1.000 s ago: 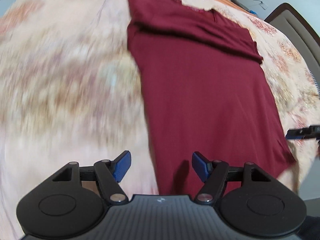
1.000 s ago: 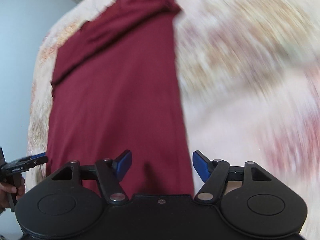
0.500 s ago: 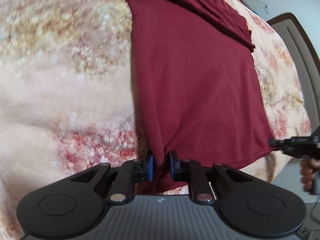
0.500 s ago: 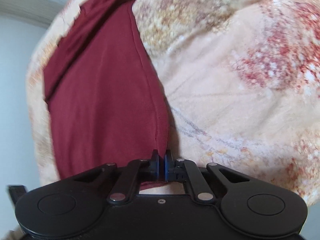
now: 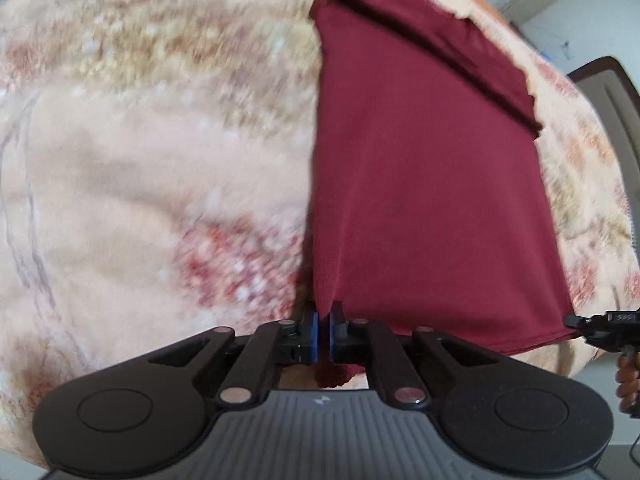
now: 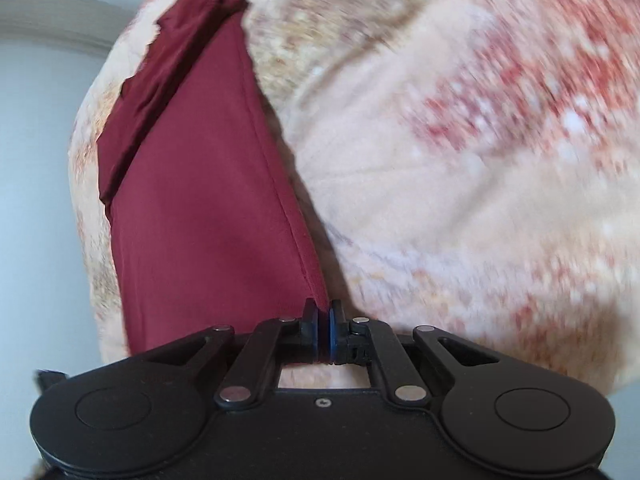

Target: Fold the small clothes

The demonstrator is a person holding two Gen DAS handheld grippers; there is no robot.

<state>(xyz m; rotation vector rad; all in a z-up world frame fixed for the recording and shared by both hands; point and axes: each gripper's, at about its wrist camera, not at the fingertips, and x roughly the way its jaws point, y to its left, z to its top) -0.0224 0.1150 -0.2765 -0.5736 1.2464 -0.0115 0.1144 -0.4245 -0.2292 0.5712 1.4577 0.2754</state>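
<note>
Both corners are now taken. A second ago both tools hovered with jaws wide over the near hem of the dark red garment; since then I have brought them down, and the jaws have just been closing.

Left hand-held gripper: blue pads together, clamped on the near left corner of the garment. A tuft of cloth pokes out behind the pads, so the bite looks deep enough.

Right hand-held gripper: pads together on the near right corner, the side seam running straight into the jaws. In the left wrist view its tip meets the far corner of the hem, with the fingers of the hand that carries it below.

The garment lies mostly flat on the patterned peach bedspread of the bed, long axis away from me. The near hem is lifted slightly and drawn taut between the two grips. At the far end a darker band of cloth is already turned over.

Judgement: grasp step done; the lengthwise fold is next. I should raise both corners evenly and carry them toward the far end. Risk: uneven lift would skew the hem, and the thin cloth could slip from a shallow pinch.

Backgrounds are blurred.
</note>
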